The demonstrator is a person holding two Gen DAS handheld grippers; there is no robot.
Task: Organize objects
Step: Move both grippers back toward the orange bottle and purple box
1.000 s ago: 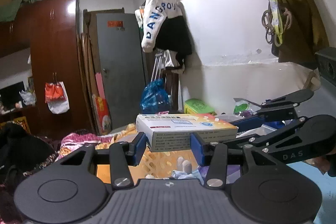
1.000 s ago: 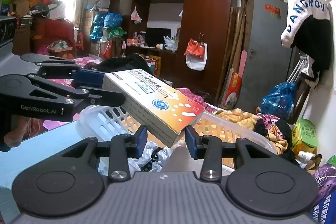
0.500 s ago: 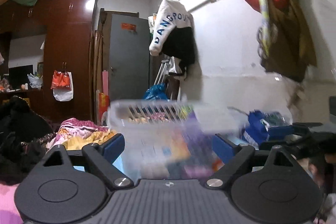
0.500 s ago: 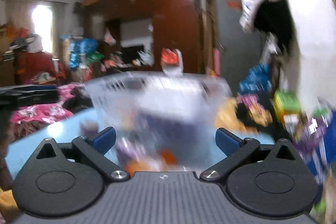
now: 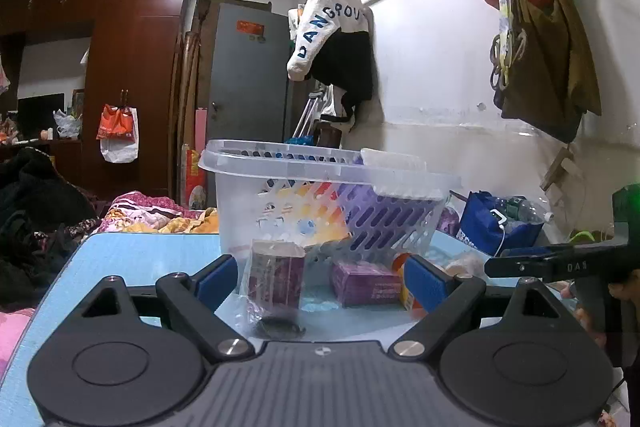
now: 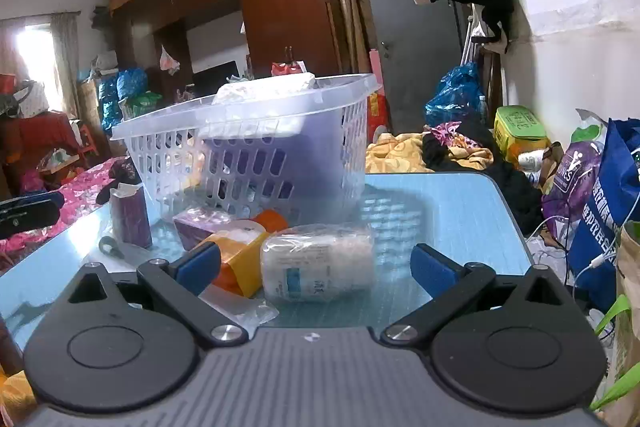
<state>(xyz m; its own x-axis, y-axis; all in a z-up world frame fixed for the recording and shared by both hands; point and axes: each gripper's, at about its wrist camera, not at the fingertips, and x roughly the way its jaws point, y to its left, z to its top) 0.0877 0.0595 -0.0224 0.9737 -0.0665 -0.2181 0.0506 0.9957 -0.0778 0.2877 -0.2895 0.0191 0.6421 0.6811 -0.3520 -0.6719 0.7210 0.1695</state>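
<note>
Left wrist: left gripper (image 5: 316, 277) jaws just spread, empty; purple carton (image 5: 275, 275) upright on tabletop (image 5: 132, 247) before basket (image 5: 320, 183). Knock could topple it.
Right wrist: right gripper (image 6: 316, 267) jaws just spread, empty; wrapped white bottle (image 6: 318, 261) lying between them. Could roll away.

On the table (image 6: 440, 211) the basket (image 6: 248, 147) stands farthest back, boxes (image 5: 364, 283) and a wrapped bottle (image 6: 320, 267) lying before it, bags (image 6: 600, 195) right of the table.
</note>
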